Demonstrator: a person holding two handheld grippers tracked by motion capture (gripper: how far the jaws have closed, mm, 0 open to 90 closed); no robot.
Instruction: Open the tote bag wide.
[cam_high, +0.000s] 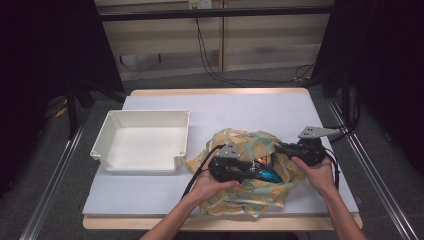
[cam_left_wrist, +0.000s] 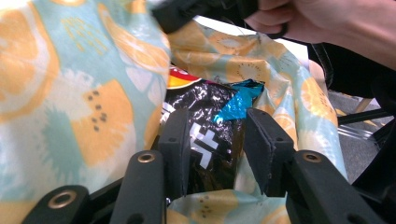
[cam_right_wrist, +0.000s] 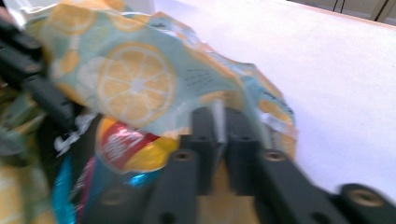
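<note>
Fabric bag, lemon-slice print on pale blue: lies crumpled on the table, near its front edge, right of the white plastic bin; snack packets, one black and one red-yellow, sit in its mouth; left gripper: jaws part-open, black packet between them, left pad against it, right pad just clear; right gripper: jaws closed, pinching the bag's rim; both hands hold the grippers over the bag.
</note>
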